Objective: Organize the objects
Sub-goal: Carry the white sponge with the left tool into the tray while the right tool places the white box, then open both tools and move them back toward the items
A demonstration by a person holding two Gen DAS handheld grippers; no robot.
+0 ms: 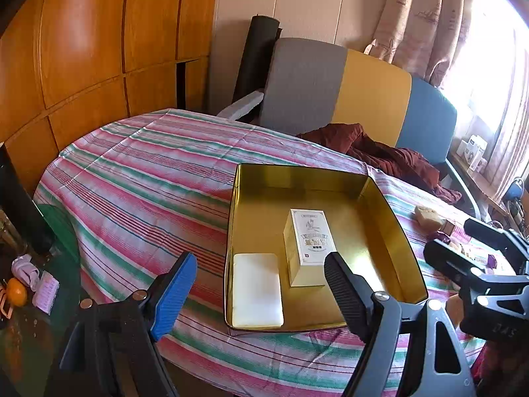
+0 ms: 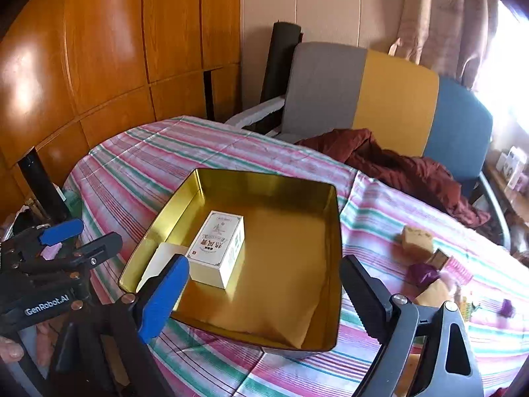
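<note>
An open gold tin (image 1: 291, 178) (image 2: 264, 185) rests on the striped tablecloth. Inside it stands a white printed box (image 1: 309, 244) (image 2: 218, 248), and a flat white block (image 1: 257, 289) (image 2: 165, 258) lies in the near left corner. My left gripper (image 1: 261, 284) (image 2: 81, 236) hovers over the tin's near edge, open, with nothing between its fingers. My right gripper (image 2: 264, 274) (image 1: 463, 248) hangs above the tin's near right side, also open and empty. To the right of the tin lie loose items: a tan block (image 2: 417, 240) (image 1: 428, 215) and a purple piece (image 2: 425, 273).
The striped table (image 1: 148, 172) is backed by a grey, yellow and blue sofa (image 1: 370, 99) with a dark red cloth (image 1: 380, 152) spilling onto the table edge. A dark cylinder (image 1: 20, 205) and an orange (image 1: 16, 292) sit on a lower surface at the left. Wooden cabinet doors (image 1: 82, 49) stand behind.
</note>
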